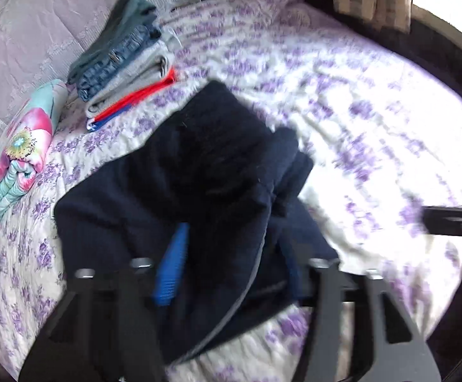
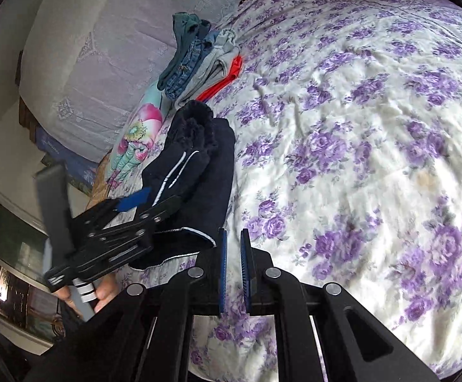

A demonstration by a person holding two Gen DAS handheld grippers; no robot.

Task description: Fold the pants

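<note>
Nearest in the right wrist view, the right gripper (image 2: 233,264) hangs over the bedspread (image 2: 358,159) with its jaws almost shut, only a thin slit between the blue pads (image 2: 222,264), and nothing caught in them. Just past its tips and to the left lie the pants (image 2: 196,165), dark navy with a thin white stripe, folded into a thick bundle on the bed's left part. The left gripper (image 2: 149,199) reaches in from the lower left, held by a hand (image 2: 103,293) on its grey handle, with its tips over the near end of the bundle.

In the left wrist view the picture is blurred. The left gripper (image 1: 227,264) has its jaws standing wide apart above the pants (image 1: 183,175); one blue pad (image 1: 172,267) shows against the dark cloth, the other is hard to make out. The pads do not press on the cloth, so the bundle lies free on the bed. The black tip of the right gripper (image 1: 454,219) shows at the right edge.

Further on, a rolled floral blanket (image 2: 135,140) lies beside the bundle, along the bed's left edge. Beyond the pants sits a stack of folded clothes (image 2: 199,60): teal, denim, grey, with red and blue at the bottom. Behind these rises a pale, lace-covered headboard (image 2: 103,63).
</note>
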